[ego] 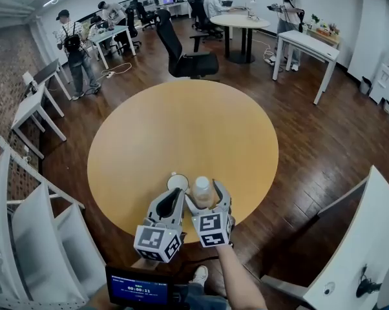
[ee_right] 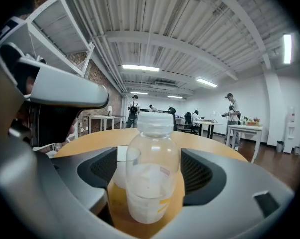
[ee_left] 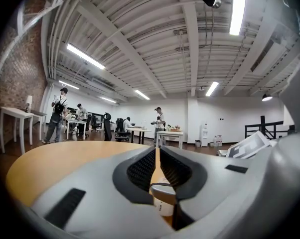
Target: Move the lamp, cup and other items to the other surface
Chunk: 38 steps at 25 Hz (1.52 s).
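Observation:
A clear bottle (ego: 201, 191) with a white cap and a little pale liquid stands near the front edge of the round wooden table (ego: 181, 128). My right gripper (ego: 205, 196) is open around it. In the right gripper view the bottle (ee_right: 152, 178) is upright between the pads (ee_right: 197, 173), with a gap on each side. A white cup (ego: 177, 181) stands just left of the bottle, also seen behind it as the cup (ee_right: 118, 169). My left gripper (ego: 174, 197) reaches its near rim. Its jaws are almost together, with the cup (ee_left: 162, 200) low between them.
A white shelf rack (ego: 26, 225) stands at the left and a white table (ego: 369, 237) at the lower right. A black office chair (ego: 181, 50) is behind the round table. Desks and people fill the far end of the room. A small screen (ego: 137, 288) sits below my grippers.

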Motion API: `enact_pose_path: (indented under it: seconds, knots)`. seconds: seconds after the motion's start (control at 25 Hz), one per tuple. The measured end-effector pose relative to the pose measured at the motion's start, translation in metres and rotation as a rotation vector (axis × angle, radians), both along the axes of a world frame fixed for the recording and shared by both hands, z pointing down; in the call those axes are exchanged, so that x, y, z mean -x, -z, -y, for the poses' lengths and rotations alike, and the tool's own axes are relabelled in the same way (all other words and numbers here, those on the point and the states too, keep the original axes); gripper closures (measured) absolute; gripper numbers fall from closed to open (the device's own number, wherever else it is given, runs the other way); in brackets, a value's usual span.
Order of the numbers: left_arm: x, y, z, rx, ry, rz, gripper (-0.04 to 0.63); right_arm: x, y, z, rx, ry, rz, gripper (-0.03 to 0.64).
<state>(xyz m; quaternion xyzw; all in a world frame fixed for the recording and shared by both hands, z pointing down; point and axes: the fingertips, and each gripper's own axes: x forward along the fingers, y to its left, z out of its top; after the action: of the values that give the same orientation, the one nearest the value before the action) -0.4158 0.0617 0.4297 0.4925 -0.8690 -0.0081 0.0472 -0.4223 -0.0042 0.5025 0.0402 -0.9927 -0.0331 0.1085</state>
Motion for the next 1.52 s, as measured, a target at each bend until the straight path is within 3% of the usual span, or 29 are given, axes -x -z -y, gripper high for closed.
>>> enact_pose_path:
  seconds: [0.16,0.52,0.72,1.0,1.52]
  knots:
    - [0.002,0.0,0.003,-0.01,-0.023,0.003,0.557,0.001,0.004,-0.001,-0.04,-0.011,0.014,0.31]
    - [-0.018,0.004,0.022,-0.013,-0.089,-0.008,0.557,-0.028,0.024,0.016,-0.051,-0.109,0.064,0.313]
    - [-0.05,0.007,0.049,-0.027,-0.167,-0.014,0.557,-0.07,0.036,0.039,-0.058,-0.197,0.081,0.313]
    - [-0.126,0.012,0.111,-0.043,-0.331,-0.03,0.557,-0.158,0.052,0.095,-0.076,-0.368,0.089,0.313]
    - [-0.331,0.021,0.217,-0.05,-0.676,-0.067,0.557,-0.374,0.069,0.193,-0.121,-0.716,0.063,0.314]
